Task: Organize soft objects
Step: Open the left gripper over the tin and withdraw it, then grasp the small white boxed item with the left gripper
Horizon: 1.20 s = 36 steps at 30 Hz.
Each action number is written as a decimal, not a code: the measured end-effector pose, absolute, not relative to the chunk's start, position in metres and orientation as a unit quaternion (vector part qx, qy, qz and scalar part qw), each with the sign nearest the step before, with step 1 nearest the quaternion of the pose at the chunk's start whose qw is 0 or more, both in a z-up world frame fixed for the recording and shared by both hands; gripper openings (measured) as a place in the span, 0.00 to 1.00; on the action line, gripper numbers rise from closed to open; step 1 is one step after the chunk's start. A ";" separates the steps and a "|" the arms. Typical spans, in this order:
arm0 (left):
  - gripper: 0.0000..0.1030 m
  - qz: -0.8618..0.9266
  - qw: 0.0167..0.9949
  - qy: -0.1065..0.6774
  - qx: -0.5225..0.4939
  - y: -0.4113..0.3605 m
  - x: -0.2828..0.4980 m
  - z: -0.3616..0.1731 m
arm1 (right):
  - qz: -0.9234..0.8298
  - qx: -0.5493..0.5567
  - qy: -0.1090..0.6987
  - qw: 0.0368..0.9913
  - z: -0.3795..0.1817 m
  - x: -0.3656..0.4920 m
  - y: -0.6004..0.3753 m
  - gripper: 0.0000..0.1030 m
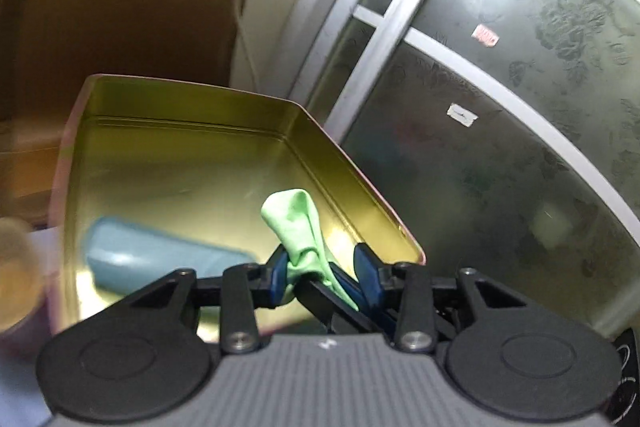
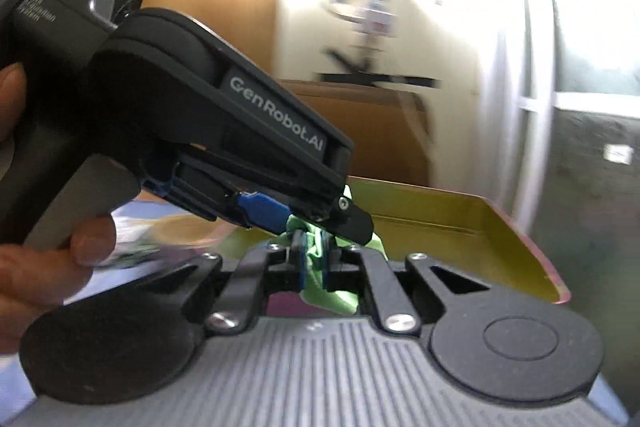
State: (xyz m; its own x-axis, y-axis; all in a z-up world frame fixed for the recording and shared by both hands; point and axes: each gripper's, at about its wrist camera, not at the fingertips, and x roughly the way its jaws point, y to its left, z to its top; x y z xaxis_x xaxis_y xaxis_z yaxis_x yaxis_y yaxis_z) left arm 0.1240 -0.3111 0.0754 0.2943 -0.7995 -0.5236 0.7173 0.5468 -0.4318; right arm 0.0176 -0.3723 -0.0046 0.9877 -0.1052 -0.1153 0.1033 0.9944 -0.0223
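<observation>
A light green cloth (image 1: 298,227) hangs over a gold metal tin (image 1: 192,163), bunched and twisted. My left gripper (image 1: 324,267) has its blue pads spread apart around the cloth; the right gripper's dark finger crosses between them. A light blue soft item (image 1: 160,259) lies inside the tin at the left. In the right wrist view my right gripper (image 2: 314,267) is shut on the green cloth (image 2: 332,297), and the left gripper's body (image 2: 224,131) sits just above it, held by a hand. The tin (image 2: 480,227) lies beyond.
A brown cardboard box (image 1: 112,19) stands behind the tin. A frosted glass door with grey frame (image 1: 500,107) fills the right. A blurred round tan object (image 1: 16,267) sits at the left edge.
</observation>
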 end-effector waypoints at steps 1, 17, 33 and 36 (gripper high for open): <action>0.34 -0.470 0.803 0.362 -0.055 -0.323 0.128 0.071 | -0.061 -0.006 0.064 0.996 -0.005 0.022 -0.383 0.10; 1.00 -0.408 0.877 0.256 -0.007 -0.295 0.100 0.093 | -0.123 0.017 0.078 0.989 -0.012 0.016 -0.406 0.44; 0.99 -0.175 0.952 0.252 -0.003 -0.001 0.064 0.034 | 0.104 0.106 0.137 0.979 -0.004 0.024 -0.299 0.61; 0.99 -0.131 0.955 0.266 -0.007 0.032 0.068 0.013 | 0.137 0.098 0.169 0.971 -0.004 0.062 -0.259 0.61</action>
State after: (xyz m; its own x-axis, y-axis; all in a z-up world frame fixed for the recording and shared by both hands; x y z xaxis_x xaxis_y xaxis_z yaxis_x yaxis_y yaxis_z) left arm 0.0684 0.0323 0.0135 0.8239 -0.2543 -0.5065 0.2471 0.9655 -0.0828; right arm 0.0619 -0.2586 -0.0043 0.9051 0.3000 -0.3014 -0.2334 0.9429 0.2376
